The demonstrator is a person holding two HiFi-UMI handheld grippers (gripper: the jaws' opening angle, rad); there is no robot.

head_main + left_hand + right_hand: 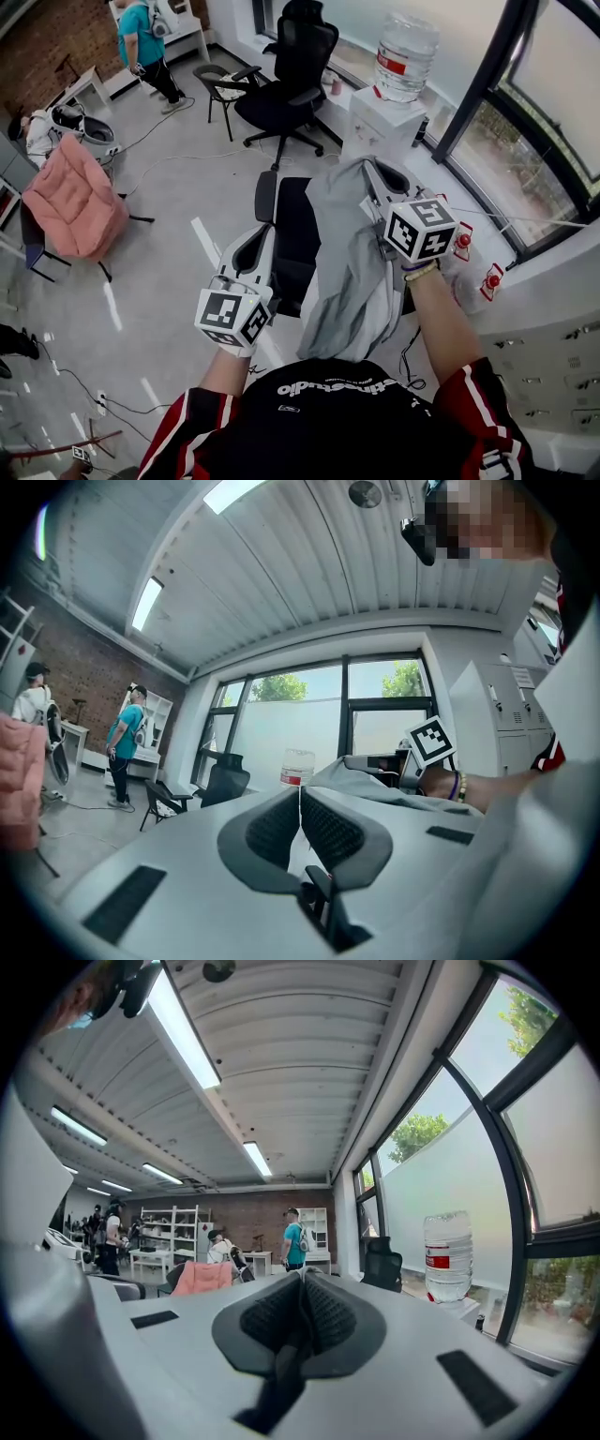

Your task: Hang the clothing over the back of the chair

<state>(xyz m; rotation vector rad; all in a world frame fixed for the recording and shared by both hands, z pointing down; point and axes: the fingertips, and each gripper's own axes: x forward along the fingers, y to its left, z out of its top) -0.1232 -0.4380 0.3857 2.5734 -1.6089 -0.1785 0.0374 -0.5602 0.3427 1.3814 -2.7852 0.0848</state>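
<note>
Right gripper (373, 171) clamped on grey clothing (342, 267), which hangs raised over the black chair (292, 234) back's top edge; left gripper (262, 236) jaws pressed together, empty, just beside that back.

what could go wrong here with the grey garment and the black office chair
The grey fabric garment hangs from the right gripper alone, pinched at one spot, so it may slip out. The left gripper is shut and apart from it, so the cloth could land bunched or slide off the black office chair.
</note>
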